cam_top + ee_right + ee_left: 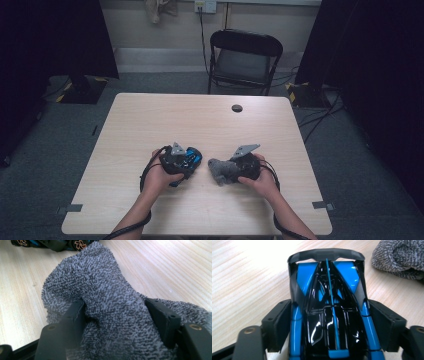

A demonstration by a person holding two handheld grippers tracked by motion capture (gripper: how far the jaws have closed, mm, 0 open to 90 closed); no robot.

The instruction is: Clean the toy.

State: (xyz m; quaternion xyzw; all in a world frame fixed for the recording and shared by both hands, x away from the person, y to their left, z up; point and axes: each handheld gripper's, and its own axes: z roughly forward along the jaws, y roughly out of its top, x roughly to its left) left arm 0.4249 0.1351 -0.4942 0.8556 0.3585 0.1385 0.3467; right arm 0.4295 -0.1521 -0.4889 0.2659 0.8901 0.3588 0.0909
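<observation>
Basically left tool [329, 322] clamps the toy car [328, 305] w/ jaws on its slick, hard, light shell sides, right tool [117, 322] pinches the soft grey cloth [107, 297] mid-bunch, both near table [150, 115] front edge.

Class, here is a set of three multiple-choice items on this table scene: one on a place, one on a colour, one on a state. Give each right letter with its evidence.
1. Where does the grey cloth lie, in the high view?
A. right of the toy car
B. on the chair
C. on the floor

2. What colours is the toy car?
A. red and white
B. blue and black
C. all yellow

3. What does the right gripper hold?
A. nothing
B. the car
C. the cloth

Answers: 1 A, it lies beside the car on the table. 2 B, glossy blue and black body. 3 C, jaws pinch its folds.
</observation>
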